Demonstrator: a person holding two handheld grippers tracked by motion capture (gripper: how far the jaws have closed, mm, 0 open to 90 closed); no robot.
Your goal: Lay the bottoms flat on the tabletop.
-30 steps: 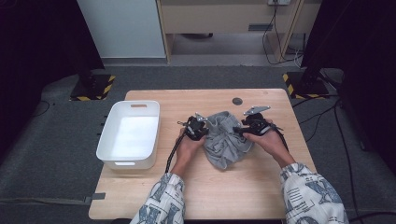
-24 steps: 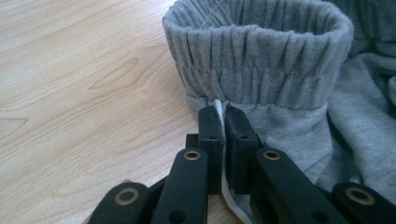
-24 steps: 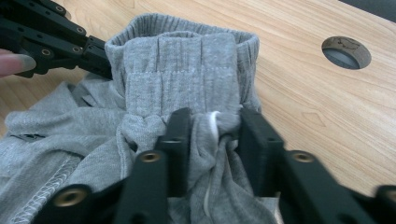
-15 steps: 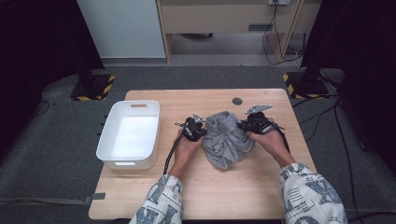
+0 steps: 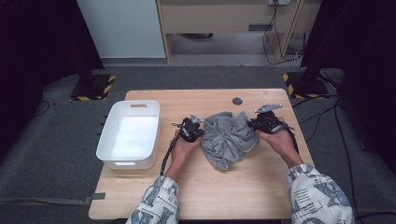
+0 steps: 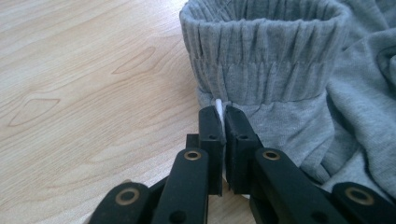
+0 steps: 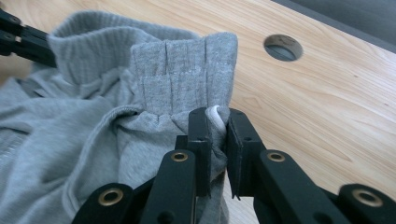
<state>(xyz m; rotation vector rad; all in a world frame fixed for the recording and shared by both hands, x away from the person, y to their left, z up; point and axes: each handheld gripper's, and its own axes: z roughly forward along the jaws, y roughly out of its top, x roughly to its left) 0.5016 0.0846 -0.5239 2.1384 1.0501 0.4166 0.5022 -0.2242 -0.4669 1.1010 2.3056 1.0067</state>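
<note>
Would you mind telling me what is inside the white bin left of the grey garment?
The white bin shows a bare white floor with nothing lying on it. The strip just behind its near wall is hidden from the high view.

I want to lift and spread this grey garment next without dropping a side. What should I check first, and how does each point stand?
1. Left gripper shut on the garment: ok, jaws pinch fabric just below the waistband.
2. Right gripper shut on the garment: ok, its jaws have just closed, with fabric and a bit of white between them.
3. Both grips at opposite ends of the waistband: ok in the high view.
4. Grip deep enough to bear a lift: cannot tell; each holds only a small fold.
5. Room on the table to spread: ok, bare wood in front.
6. Bin apart from the garment: ok.
</note>
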